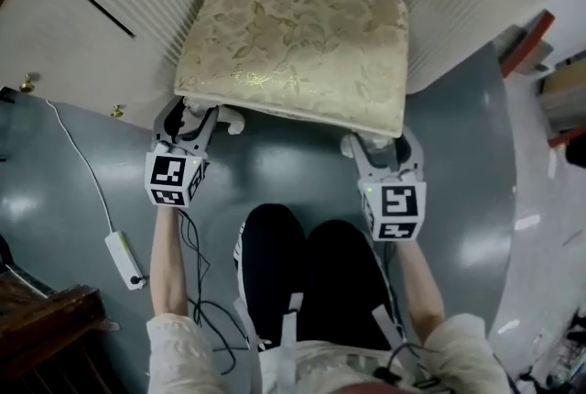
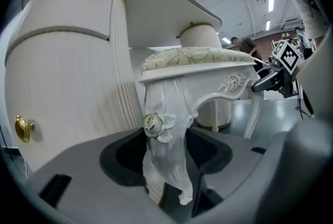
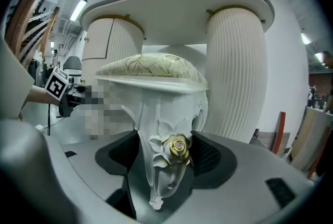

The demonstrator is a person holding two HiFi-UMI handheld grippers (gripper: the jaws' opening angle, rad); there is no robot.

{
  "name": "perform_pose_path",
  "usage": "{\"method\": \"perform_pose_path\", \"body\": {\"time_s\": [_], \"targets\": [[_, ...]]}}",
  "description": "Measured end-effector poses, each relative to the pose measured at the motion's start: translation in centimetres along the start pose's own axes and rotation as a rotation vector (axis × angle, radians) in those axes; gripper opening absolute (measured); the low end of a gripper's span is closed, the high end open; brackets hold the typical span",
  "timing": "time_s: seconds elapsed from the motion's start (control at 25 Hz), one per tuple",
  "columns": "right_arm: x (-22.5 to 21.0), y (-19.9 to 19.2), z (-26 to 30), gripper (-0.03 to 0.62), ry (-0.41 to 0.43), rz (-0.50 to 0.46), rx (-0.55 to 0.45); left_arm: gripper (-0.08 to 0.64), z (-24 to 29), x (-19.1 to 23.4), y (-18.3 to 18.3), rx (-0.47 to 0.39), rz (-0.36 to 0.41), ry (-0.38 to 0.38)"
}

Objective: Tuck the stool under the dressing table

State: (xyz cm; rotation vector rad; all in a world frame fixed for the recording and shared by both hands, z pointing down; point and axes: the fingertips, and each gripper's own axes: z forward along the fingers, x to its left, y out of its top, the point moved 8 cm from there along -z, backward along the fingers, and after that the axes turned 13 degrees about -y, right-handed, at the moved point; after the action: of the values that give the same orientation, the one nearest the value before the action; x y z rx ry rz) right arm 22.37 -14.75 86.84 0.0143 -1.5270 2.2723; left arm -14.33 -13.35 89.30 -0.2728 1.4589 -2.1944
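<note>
The white carved stool [image 1: 293, 44] with a cream floral cushion stands on the grey floor [image 1: 275, 163], its far part under the white dressing table [image 1: 119, 16]. The left gripper [image 1: 200, 119] clamps its near left leg [image 2: 164, 150]. The right gripper [image 1: 377, 143] clamps the near right leg [image 3: 164, 160].

The stool [image 1: 293, 44] has a cream woven-cloth cushion with a sheened leaf pattern; its carved legs [image 2: 164, 150] are glossy white, gilt-touched; beside the stool, the dressing table [image 2: 67, 87] is matt, ribbed; under it, the grey floor [image 1: 293, 163] is smooth.
</note>
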Motion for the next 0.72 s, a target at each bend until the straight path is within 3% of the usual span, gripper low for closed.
{"method": "perform_pose_path", "body": {"time_s": [0.08,0.24,0.56,0.72], "targets": [[-0.2,0.4,0.1,0.299,0.001,-0.007,-0.009,0.23,0.2,0.3,0.4,-0.007,-0.014,0.01],[0.8,-0.3,0.7,0.299,-0.039,0.021,-0.002,0.229,1.8,2.0,0.2,-0.02,0.016,-0.04],[0.1,-0.6,1.3,0.299,-0.01,0.014,-0.006,0.23,0.2,0.3,-0.6,-0.048,0.026,0.027],[0.2,-0.8,0.2,0.299,-0.065,-0.012,0.015,0.23,0.4,0.5,-0.8,-0.063,0.024,-0.02]]}}
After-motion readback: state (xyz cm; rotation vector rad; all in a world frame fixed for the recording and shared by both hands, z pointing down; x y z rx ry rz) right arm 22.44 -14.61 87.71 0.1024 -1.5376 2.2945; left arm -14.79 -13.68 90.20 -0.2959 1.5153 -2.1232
